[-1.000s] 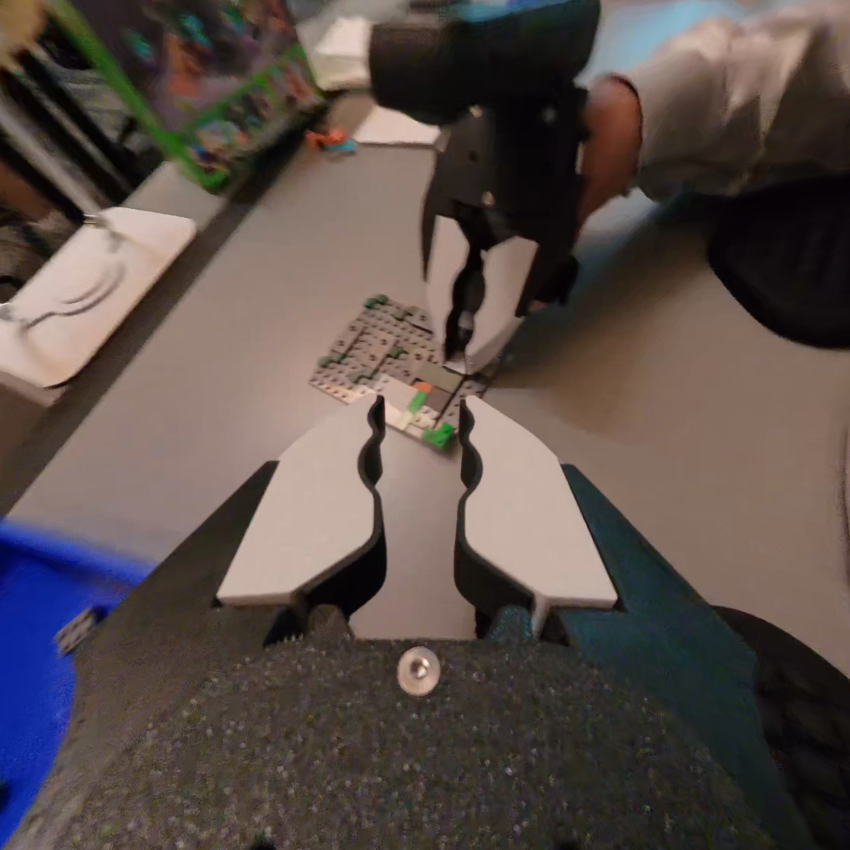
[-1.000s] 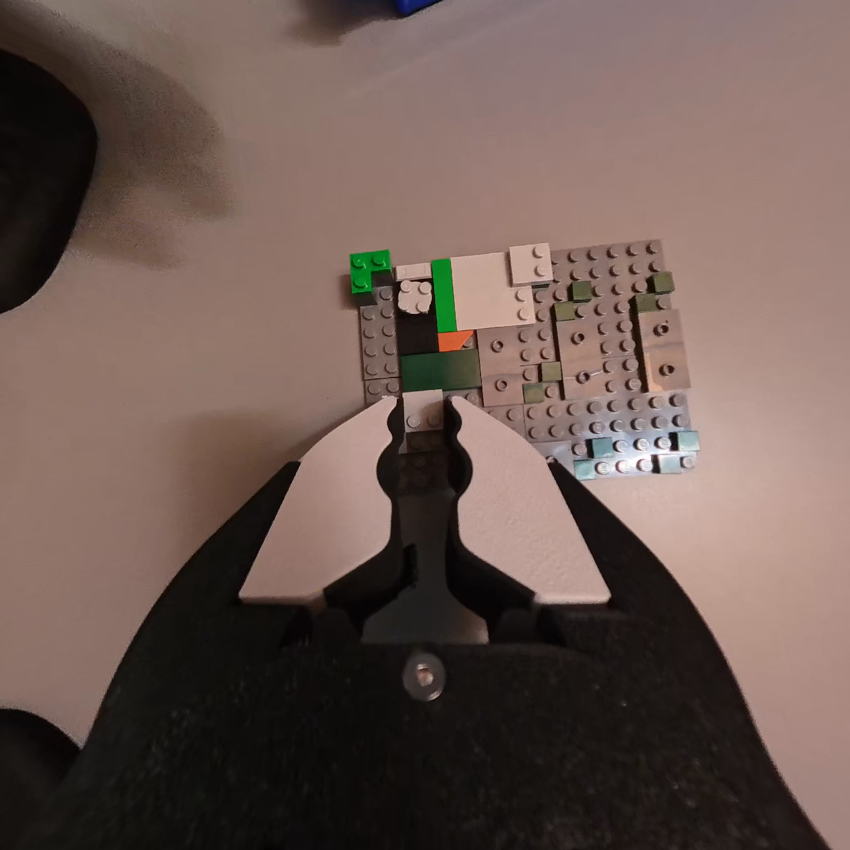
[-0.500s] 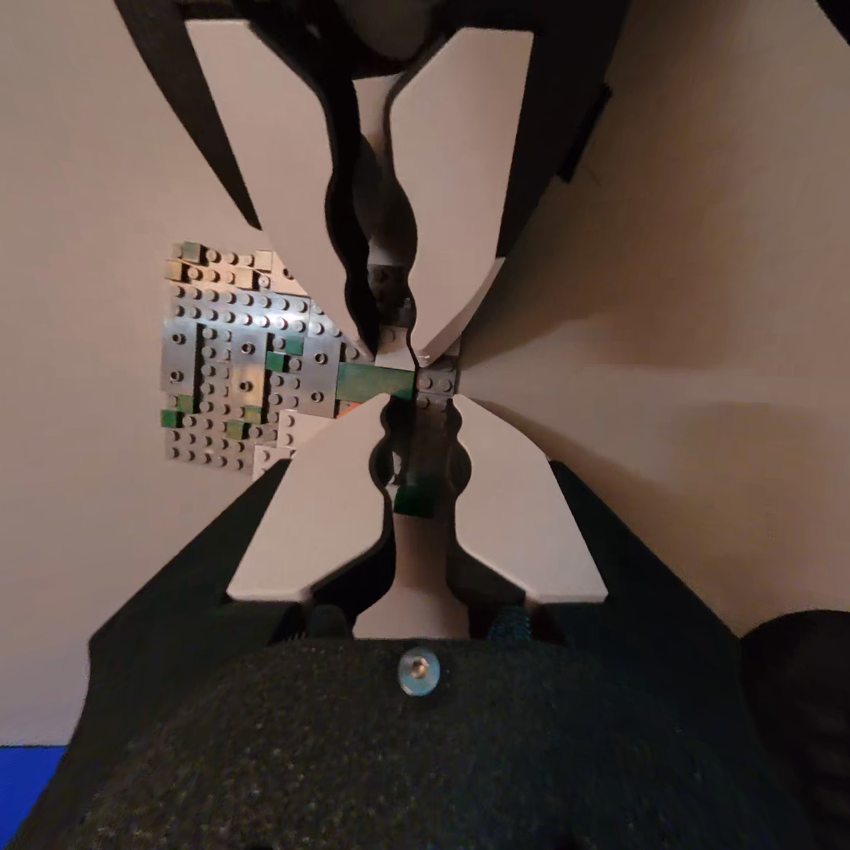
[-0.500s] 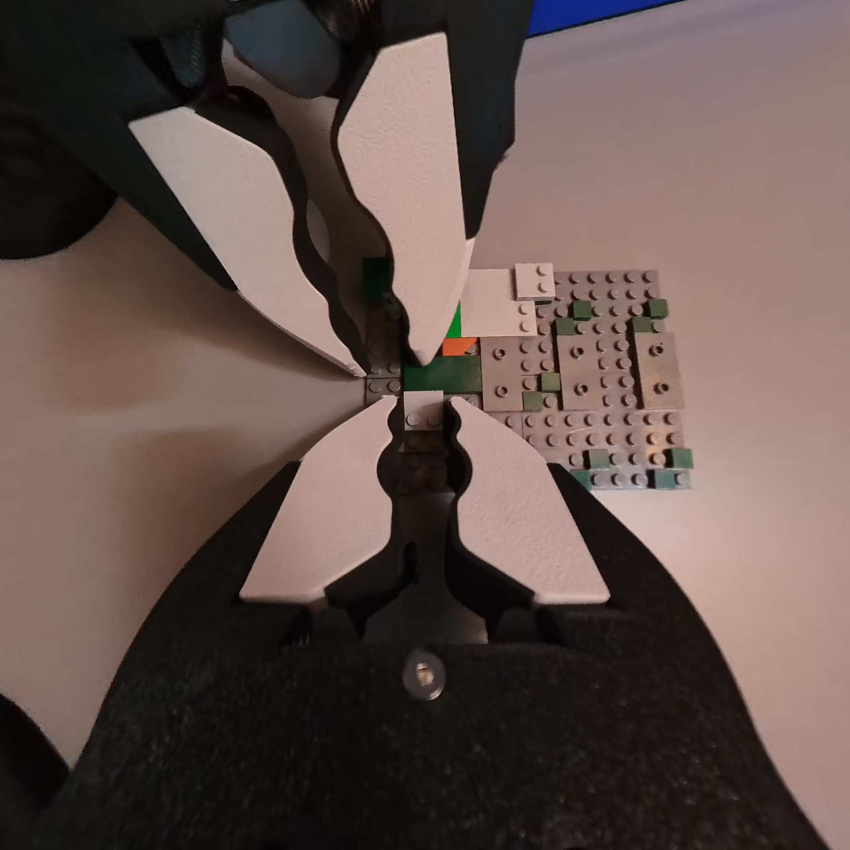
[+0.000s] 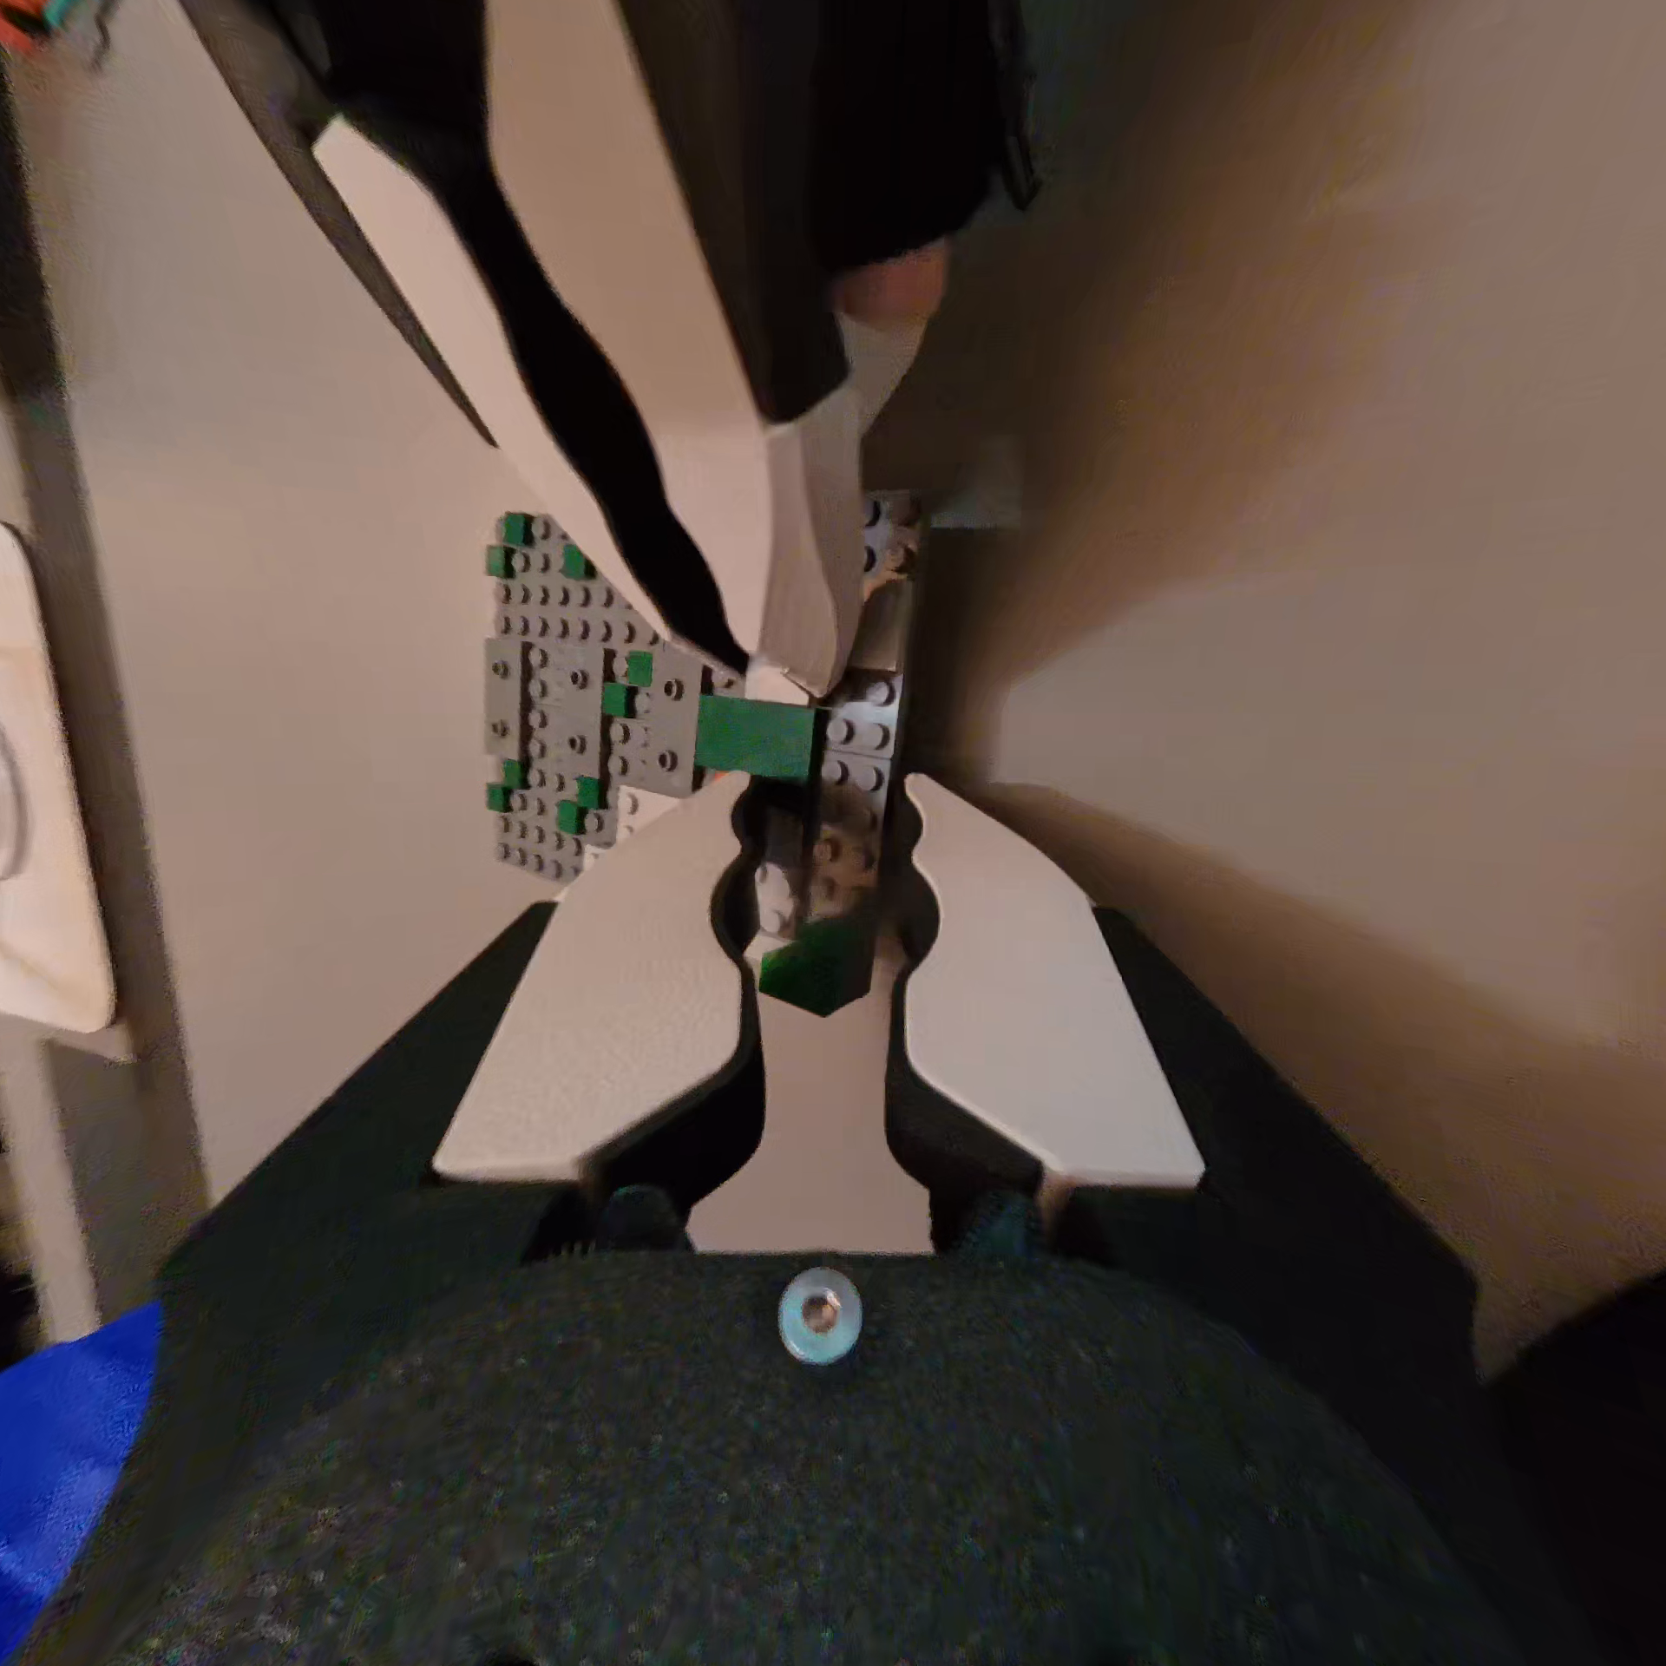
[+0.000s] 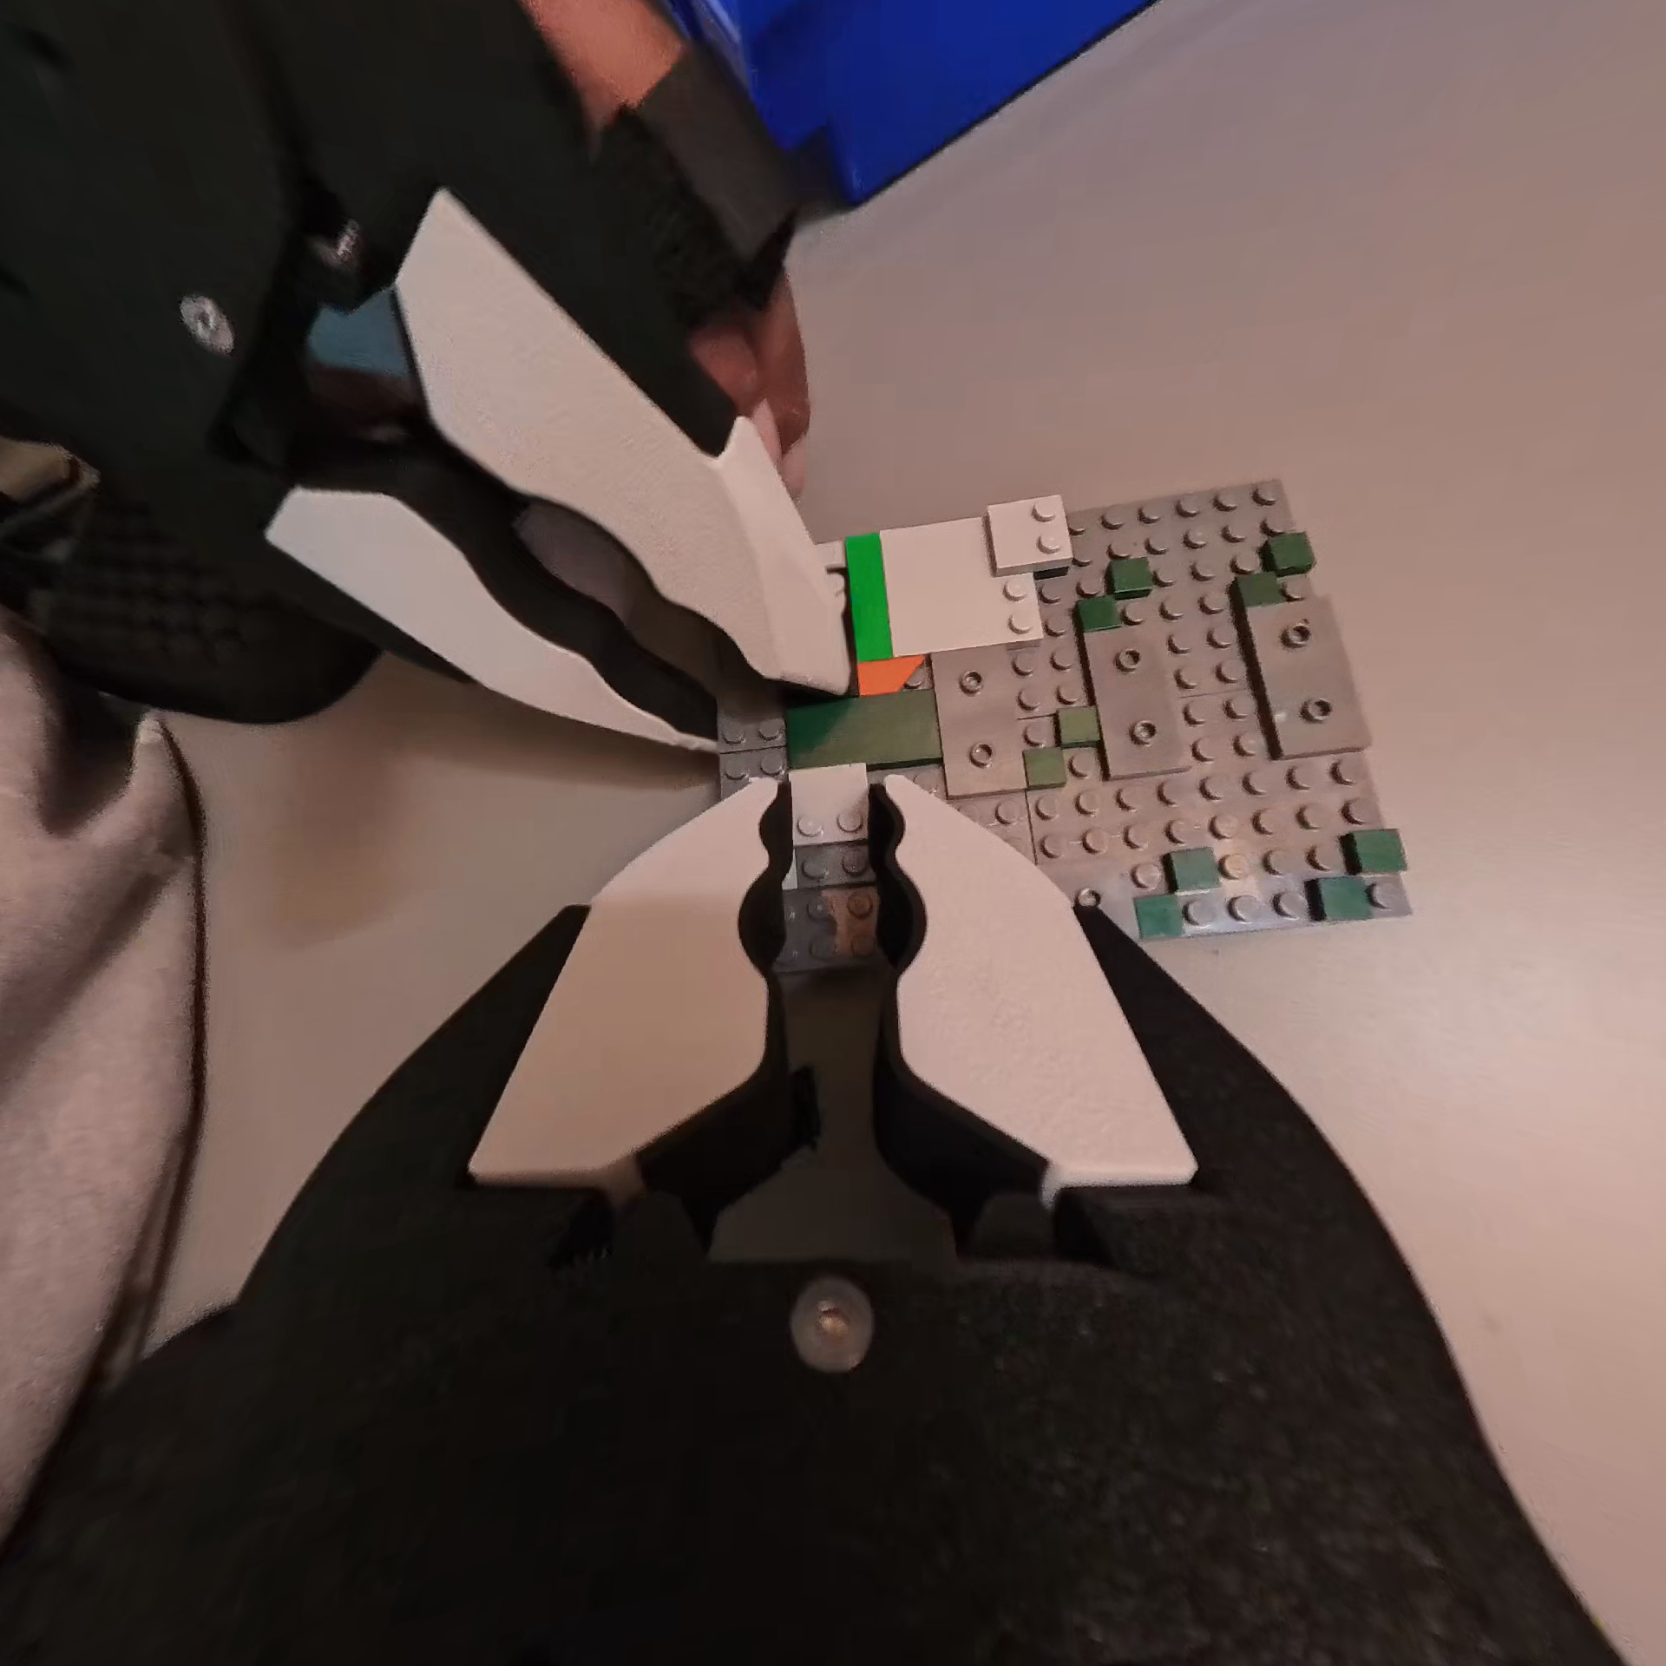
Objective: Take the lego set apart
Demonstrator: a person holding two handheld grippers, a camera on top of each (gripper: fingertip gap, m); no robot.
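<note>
Now we are working at one end of the flat grey studded lego build, which is lying on the pale matte tabletop near a blue bin. Taking the dark green smooth tile as our landmark, our right gripper is straddling the column of small grey plates just beside that tile, on the side nearest its own camera. Its jaws are narrowly parted around the light grey two-stud plate; we cannot tell whether they are truly pinching it.

Opposite the tile, our left gripper is bracketing the build's edge strip, with a dark green brick sitting between its fingers; its jaws are parted and seem not to be pressing on anything. In the right wrist view its fingertips are bearing down just beyond the tile, next to an orange wedge piece and a bright green strip.

We are judging the build to be light, rigid and slick-sided. The thin plates offer only low edges, so we are favouring a hold on the short side walls of one plate, low down, while the other claw pins the base. Because clutch between studs releases suddenly, a loosened piece could snap free and skitter off.
</note>
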